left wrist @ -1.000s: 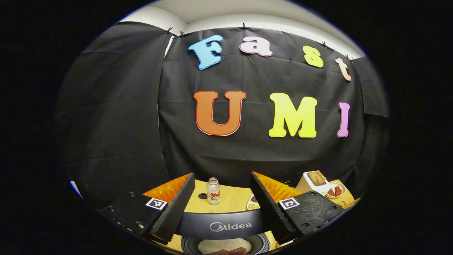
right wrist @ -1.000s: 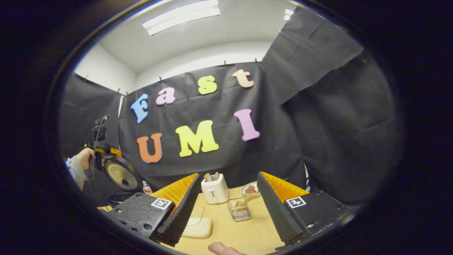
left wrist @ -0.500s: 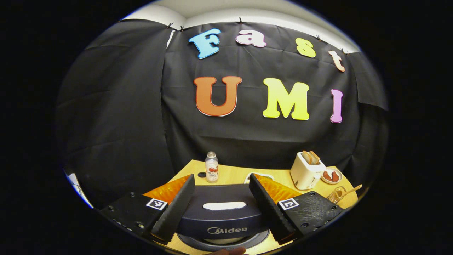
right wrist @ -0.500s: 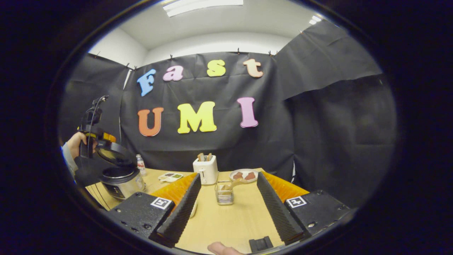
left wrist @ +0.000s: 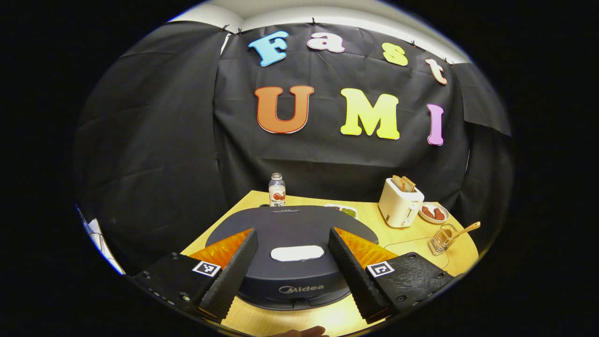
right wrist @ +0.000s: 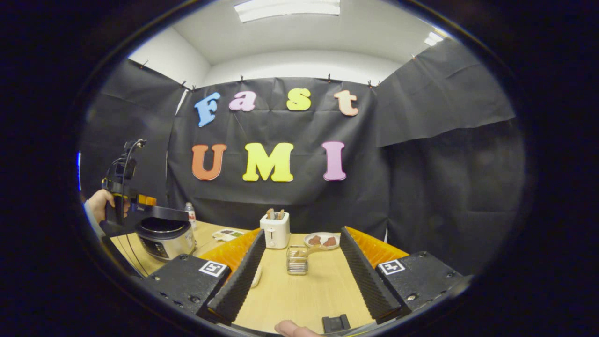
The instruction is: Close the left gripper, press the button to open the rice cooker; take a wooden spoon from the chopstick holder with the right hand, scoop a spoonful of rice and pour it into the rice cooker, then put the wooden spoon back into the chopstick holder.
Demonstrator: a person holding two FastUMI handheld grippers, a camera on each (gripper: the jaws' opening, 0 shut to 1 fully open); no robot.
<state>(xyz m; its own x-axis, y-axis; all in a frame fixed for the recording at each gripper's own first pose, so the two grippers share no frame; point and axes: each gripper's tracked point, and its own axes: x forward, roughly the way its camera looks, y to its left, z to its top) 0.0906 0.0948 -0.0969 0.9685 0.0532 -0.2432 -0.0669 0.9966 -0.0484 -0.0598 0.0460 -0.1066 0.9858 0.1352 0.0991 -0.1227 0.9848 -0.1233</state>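
- On the wooden table (right wrist: 299, 295), the wire chopstick holder (right wrist: 296, 260) stands between my right gripper's (right wrist: 300, 271) spread fingers, well ahead of them, and nothing is held there.
- The wooden spoon (right wrist: 312, 250) leans out of that holder toward the right; in the left gripper view the same spoon (left wrist: 464, 230) sticks up from the holder (left wrist: 442, 239) at the table's right edge.
- The rice cooker (left wrist: 290, 255) sits straight in front of my left gripper (left wrist: 292, 260); its dark lid fills the gap between my open fingers, with the pale button (left wrist: 297, 253) in the middle. I cannot tell whether the fingers touch the lid.
- In the right gripper view the cooker (right wrist: 164, 238) stands at the far left with its lid low over the pot but a gap still showing, and a hand (right wrist: 99, 204) holding the other gripper above it.
- A white toaster (right wrist: 275, 228) holds two slices of bread; a small plate (right wrist: 321, 240) beside it carries reddish-brown pieces I cannot name.
- A shallow dish (left wrist: 342, 209) behind the cooker holds something green and dark, too small to make out.
- A capped bottle (left wrist: 276, 190) stands at the back edge of the table.
- A pale object (right wrist: 255, 277) is mostly hidden behind my right gripper's left finger.
- A small dark block (right wrist: 335, 323) lies at the near edge of the table.
- Black cloth walls the booth; above it are a white ceiling and a strip light (right wrist: 288, 8).
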